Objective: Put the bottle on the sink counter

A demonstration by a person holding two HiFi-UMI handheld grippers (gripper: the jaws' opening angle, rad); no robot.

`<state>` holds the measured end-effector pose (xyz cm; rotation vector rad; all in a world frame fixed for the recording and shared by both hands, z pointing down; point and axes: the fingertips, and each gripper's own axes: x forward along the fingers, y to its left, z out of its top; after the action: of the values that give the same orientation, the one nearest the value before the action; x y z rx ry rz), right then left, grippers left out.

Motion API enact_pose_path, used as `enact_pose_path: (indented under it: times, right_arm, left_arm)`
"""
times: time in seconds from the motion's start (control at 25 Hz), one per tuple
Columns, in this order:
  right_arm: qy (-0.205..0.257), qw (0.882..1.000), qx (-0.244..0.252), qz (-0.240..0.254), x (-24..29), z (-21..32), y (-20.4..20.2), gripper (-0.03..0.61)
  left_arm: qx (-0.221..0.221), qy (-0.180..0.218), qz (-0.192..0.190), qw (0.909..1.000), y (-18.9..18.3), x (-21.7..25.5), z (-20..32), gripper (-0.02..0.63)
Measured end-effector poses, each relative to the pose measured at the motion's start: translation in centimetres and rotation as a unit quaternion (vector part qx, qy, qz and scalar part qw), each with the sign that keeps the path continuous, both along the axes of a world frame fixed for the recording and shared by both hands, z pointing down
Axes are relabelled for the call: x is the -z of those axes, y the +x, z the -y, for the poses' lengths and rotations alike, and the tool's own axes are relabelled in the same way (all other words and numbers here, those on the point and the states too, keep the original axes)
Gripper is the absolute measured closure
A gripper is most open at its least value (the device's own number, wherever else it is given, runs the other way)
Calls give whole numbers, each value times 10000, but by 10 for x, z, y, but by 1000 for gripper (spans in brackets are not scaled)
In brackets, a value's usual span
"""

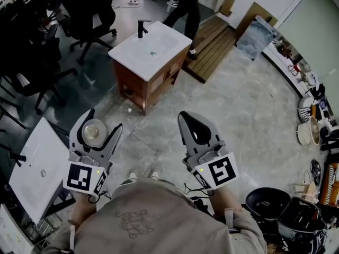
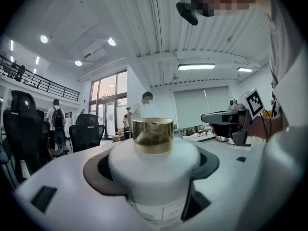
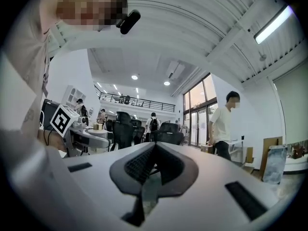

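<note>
A white bottle (image 1: 94,132) with a gold cap (image 2: 153,135) sits upright between the jaws of my left gripper (image 1: 101,123), which is shut on it at chest height. In the left gripper view the bottle's body (image 2: 154,172) fills the space between the jaws. My right gripper (image 1: 184,116) is held beside it, its jaws shut and pointing up with nothing in them; its tip (image 3: 154,146) shows closed in the right gripper view. The sink counter (image 1: 127,54), a white basin on a wooden cabinet with a black tap (image 1: 142,28), stands some way ahead on the floor.
A second white basin (image 1: 37,163) lies at the lower left. Black office chairs (image 1: 90,9) stand behind the sink counter. A person (image 1: 185,9) walks by a wooden platform (image 1: 212,41). Black tubs (image 1: 270,202) sit at the lower right, and shelves of items (image 1: 312,115) line the right.
</note>
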<state>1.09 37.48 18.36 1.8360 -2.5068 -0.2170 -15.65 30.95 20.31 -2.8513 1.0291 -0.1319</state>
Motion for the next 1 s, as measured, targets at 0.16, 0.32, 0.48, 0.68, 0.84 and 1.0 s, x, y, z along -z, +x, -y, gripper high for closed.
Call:
enact_pose_path:
  times: [0.16, 0.32, 0.48, 0.68, 0.84, 1.0]
  right_arm:
    - [-70, 9999, 82, -17, -6, -1, 10, 550]
    - [-112, 9998, 169, -14, -10, -1, 20, 550]
    - [-117, 9995, 286, 2, -14, -1, 31, 549]
    - [-98, 9990, 428, 11, -22, -1, 45, 549]
    - [-133, 9985, 525, 64, -32, 4, 50, 550]
    - [-187, 9978, 633, 66, -39, 12, 52, 550]
  left_arm:
    - [68, 2, 40, 10000, 13, -2, -1, 270]
    - [121, 13, 46, 9999, 25, -3, -3, 270]
    - [209, 15, 55, 9998, 37, -5, -6, 270]
    - [290, 39, 1, 9996, 51, -10, -11, 270]
    - [382, 28, 43, 9993, 57, -17, -9, 270]
    - [433, 35, 44, 9990, 60, -19, -5, 270]
